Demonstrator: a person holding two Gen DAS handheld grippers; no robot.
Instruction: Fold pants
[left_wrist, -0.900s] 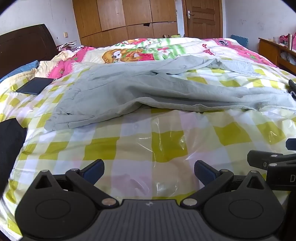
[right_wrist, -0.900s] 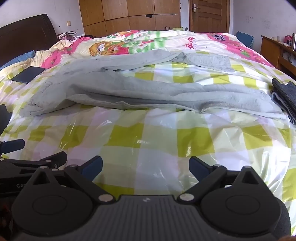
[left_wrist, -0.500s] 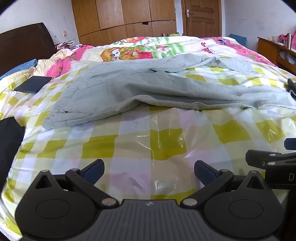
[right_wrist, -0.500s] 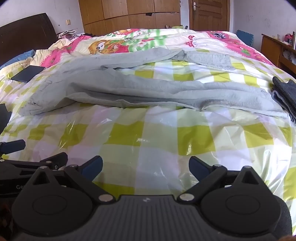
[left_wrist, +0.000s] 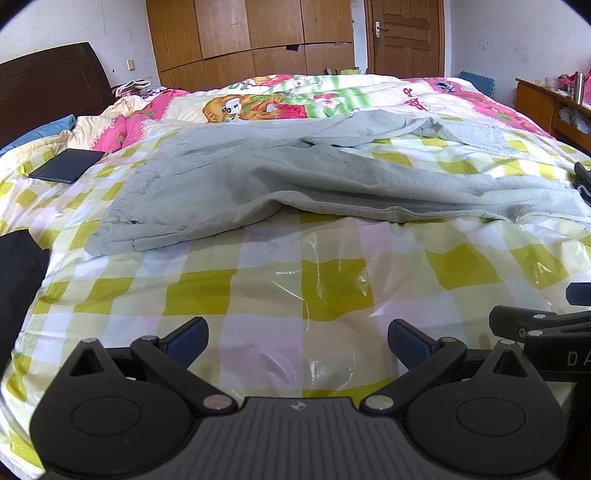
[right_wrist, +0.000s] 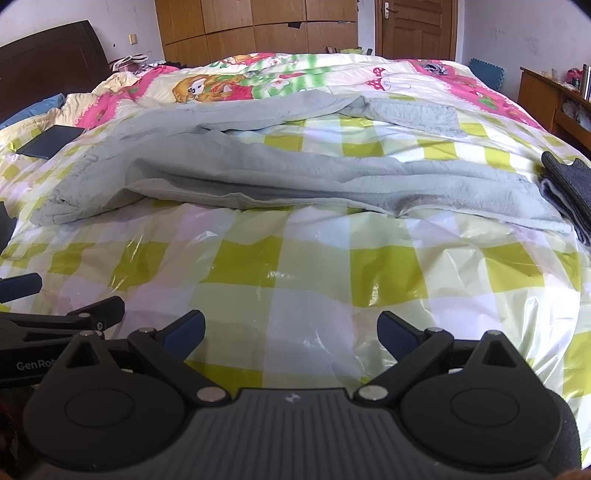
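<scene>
Light grey pants (left_wrist: 229, 181) (right_wrist: 258, 173) lie spread and rumpled across the bed, waistband at the left, legs running to the right. One leg bends back toward the far side. My left gripper (left_wrist: 297, 341) hangs open over the yellow-checked plastic sheet (left_wrist: 332, 280), well short of the pants' near edge. My right gripper (right_wrist: 290, 336) is also open over the sheet (right_wrist: 295, 266), nothing between its fingers. Each gripper shows at the edge of the other's view: the right gripper's finger (left_wrist: 532, 325) and the left gripper's finger (right_wrist: 74, 317).
A dark tablet (left_wrist: 66, 165) lies at the far left of the bed. Dark folded clothes (right_wrist: 569, 184) rest at the right edge, a black item (left_wrist: 18, 266) at the left. A cartoon quilt (left_wrist: 280, 99), a headboard, a wardrobe, a door and a wooden desk (right_wrist: 546, 99) surround.
Both views have shifted slightly forward and down toward the pants; the pants appear a little nearer. Both grippers stay open and the cloth has not moved.
</scene>
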